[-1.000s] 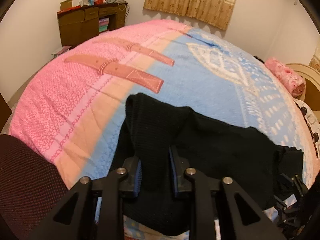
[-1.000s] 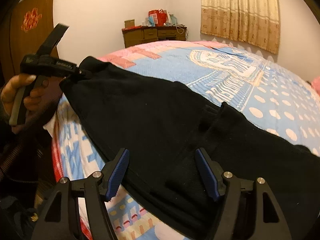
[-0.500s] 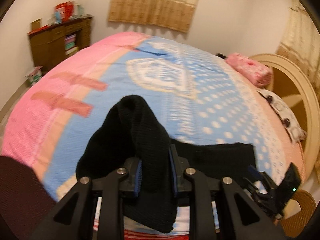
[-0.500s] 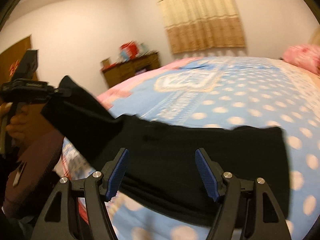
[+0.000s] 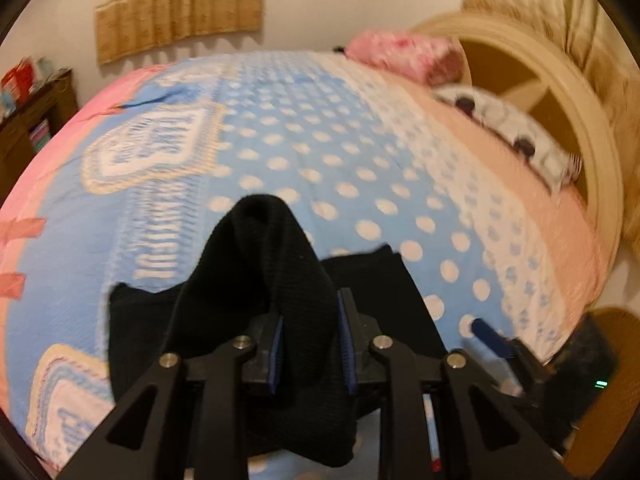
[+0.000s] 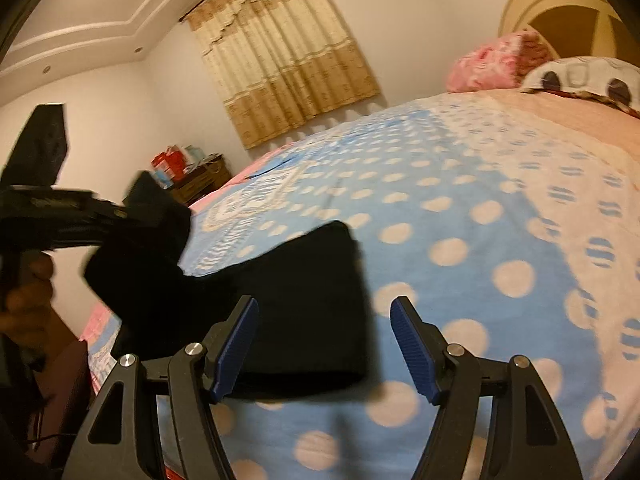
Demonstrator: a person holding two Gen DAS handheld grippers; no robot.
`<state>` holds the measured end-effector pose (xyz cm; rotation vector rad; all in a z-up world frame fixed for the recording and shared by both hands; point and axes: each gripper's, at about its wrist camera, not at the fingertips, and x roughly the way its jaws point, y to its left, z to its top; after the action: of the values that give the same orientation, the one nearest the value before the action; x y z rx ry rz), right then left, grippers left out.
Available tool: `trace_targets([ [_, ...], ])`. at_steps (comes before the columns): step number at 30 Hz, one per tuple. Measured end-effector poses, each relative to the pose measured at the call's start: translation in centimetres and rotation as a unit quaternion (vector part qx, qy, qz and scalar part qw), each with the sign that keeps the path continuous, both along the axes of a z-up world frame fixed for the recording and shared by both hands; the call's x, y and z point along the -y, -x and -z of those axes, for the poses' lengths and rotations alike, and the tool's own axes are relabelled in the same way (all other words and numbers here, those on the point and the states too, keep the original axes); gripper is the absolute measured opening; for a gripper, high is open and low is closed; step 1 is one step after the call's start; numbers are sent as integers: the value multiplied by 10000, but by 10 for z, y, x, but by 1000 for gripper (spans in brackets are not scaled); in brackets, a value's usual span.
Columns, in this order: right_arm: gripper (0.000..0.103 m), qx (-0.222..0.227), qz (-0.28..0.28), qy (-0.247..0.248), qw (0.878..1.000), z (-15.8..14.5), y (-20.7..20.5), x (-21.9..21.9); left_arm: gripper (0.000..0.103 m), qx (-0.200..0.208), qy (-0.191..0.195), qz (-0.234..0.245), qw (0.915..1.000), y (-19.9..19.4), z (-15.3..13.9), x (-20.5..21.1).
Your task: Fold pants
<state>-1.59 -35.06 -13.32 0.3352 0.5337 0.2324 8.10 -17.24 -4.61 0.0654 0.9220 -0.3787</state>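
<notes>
Black pants lie near the front edge of the bed. My left gripper is shut on a bunched end of the pants and holds it raised above the rest of the cloth. In the right wrist view the pants lie flat on the blue dotted bedspread, with the lifted end at the left in the left gripper. My right gripper is open and empty, just above the pants' near right edge. It shows in the left wrist view at the lower right.
The bed has a blue, pink and peach bedspread. A pink pillow and a white patterned pillow lie by the cream headboard. A wooden desk stands by the far wall under curtains.
My left gripper has carried the pants end up and to the right over the rest of the pants. My right gripper has moved right to the pants' other edge, still open.
</notes>
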Motion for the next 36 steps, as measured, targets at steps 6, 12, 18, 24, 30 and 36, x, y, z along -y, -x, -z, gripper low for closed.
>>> trace_targets([
  [6, 70, -194, 378, -131, 9990, 14, 2, 24, 35, -24, 74, 506, 9987, 1, 13, 43],
  [12, 70, -171, 569, -228, 9980, 16, 10, 37, 81, 1151, -83, 173, 9932, 23, -28, -8],
  [18, 70, 58, -318, -632, 9975, -6, -1, 10, 81, 821, -635, -639, 9925, 18, 3, -93],
  [24, 70, 293, -672, -547, 9958, -43, -18, -25, 81, 423, -427, -1044, 9927, 24, 34, -133],
  [30, 70, -35, -755, 459, 9961, -56, -32, -79, 81, 298, -179, -913, 9952, 25, 45, -134],
  [36, 65, -715, -335, 732, 9942, -29, -37, -64, 81, 359, -167, -674, 9969, 28, 51, -127],
])
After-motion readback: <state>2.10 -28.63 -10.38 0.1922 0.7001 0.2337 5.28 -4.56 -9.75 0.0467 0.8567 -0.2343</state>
